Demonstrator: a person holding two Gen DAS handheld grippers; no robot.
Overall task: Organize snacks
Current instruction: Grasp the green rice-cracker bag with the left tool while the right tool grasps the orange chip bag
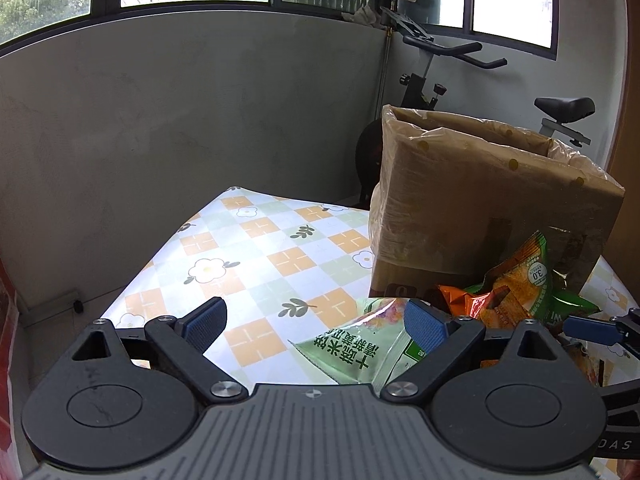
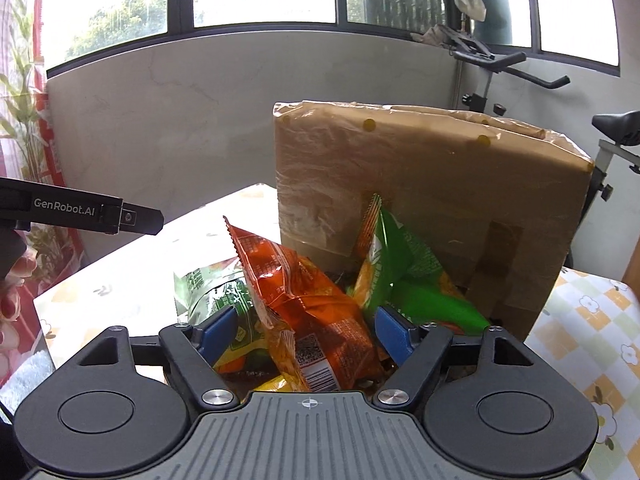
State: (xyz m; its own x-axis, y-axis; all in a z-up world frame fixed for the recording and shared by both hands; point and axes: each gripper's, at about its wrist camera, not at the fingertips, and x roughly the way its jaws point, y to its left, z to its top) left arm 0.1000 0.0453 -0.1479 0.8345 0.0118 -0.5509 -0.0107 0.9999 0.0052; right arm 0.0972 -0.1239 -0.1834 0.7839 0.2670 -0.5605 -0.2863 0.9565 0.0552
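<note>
A pile of snack bags lies on the table in front of a tall cardboard box (image 2: 432,208) lined with plastic. My right gripper (image 2: 306,334) is open, its blue pads on either side of an orange snack bag (image 2: 304,304) that stands up between them. A green and orange bag (image 2: 404,276) leans on the box. A pale green bag (image 2: 200,288) lies at the left. In the left wrist view my left gripper (image 1: 316,322) is open above the table, with the pale green bag (image 1: 356,356) by its right pad. The box (image 1: 480,208) stands beyond.
The table has a checked flower-pattern cloth (image 1: 256,248). A grey wall (image 1: 180,120) with windows runs behind it. An exercise bike (image 1: 440,76) stands behind the box. The left gripper's body (image 2: 80,212) shows at the left of the right wrist view.
</note>
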